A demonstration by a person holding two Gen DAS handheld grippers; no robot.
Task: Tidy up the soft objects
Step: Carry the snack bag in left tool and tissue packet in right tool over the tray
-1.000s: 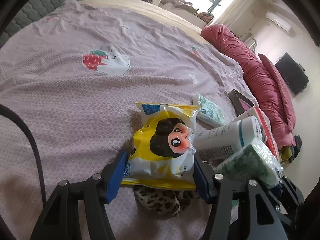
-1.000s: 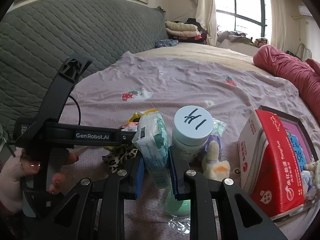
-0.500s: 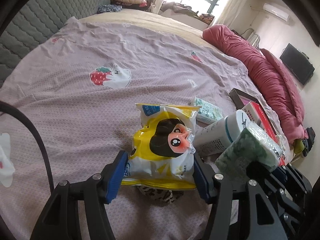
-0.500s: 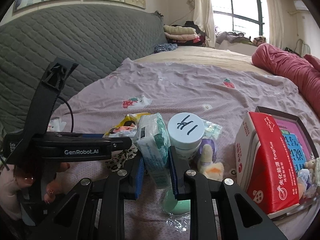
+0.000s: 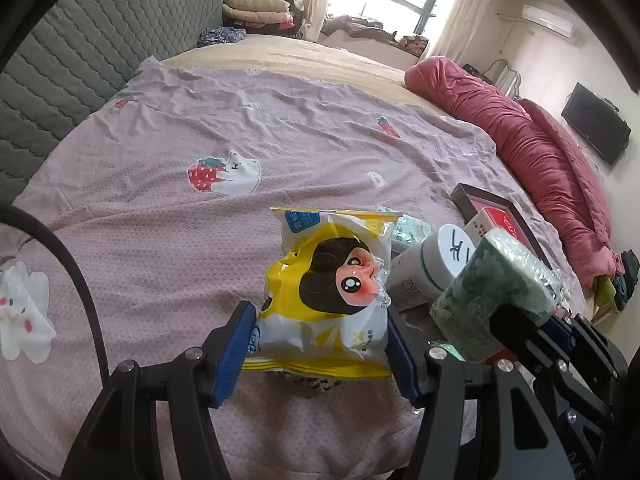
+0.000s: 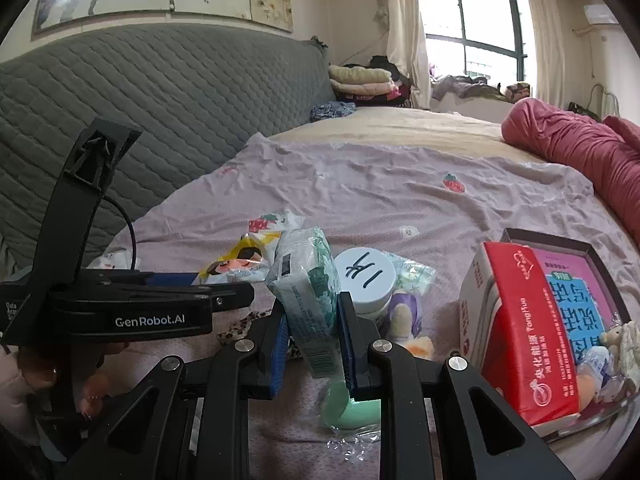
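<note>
Green-patterned soft tissue pack (image 6: 310, 288) stands upright, clamped in right gripper (image 6: 312, 340); open box tray (image 6: 600, 256) lies rightward, nearer this hand; left gripper (image 5: 320, 344) grips yellow cartoon snack bag (image 5: 328, 296).

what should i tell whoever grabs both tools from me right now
Left tool: shut on the yellow cartoon snack bag, held above the bed sheet.
Right tool: shut on the green tissue pack, also held up.
The tray on the right holds the red tissue box.
The white jar, duck plush, leopard cloth and mint piece lie loose on the sheet.
Done: two items picked up. Left: place both, then clear the rest.
</note>
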